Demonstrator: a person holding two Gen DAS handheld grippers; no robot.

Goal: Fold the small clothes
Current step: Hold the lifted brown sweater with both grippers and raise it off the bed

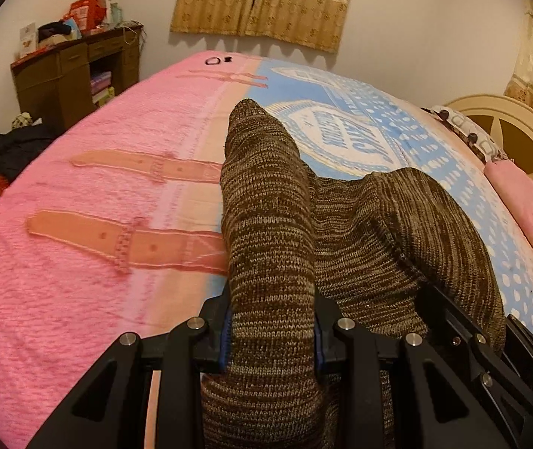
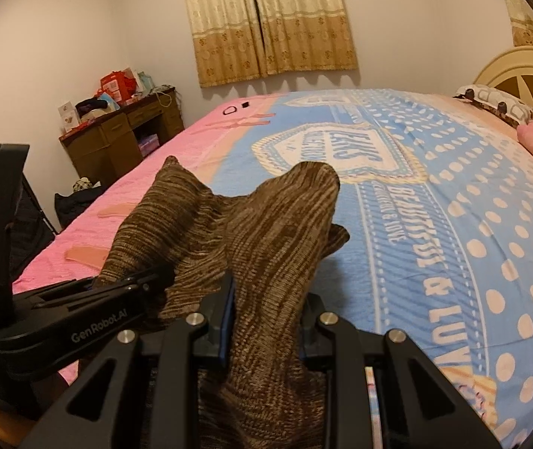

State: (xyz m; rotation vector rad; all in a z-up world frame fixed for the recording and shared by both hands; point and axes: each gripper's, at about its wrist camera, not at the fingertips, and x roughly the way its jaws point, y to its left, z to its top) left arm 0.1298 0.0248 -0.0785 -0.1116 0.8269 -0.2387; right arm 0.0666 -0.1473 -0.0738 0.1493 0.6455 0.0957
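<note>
Pointing away w/ both ends up, brown knit garment [image 1: 270,224] spans 2 grippers.

left wrist: close, angled down | right wrist: likewise | shared: bed [image 1: 79,262]

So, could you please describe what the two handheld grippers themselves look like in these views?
Both are matte black plastic. The left gripper and right gripper each have angular linkage arms with triangular cut-outs, round silver pivot bolts and blue pads on the inner faces of the fingers. In the right wrist view, the left gripper's side carries white "GenRobot.AI" lettering. No cables or sleeves are visible.
</note>
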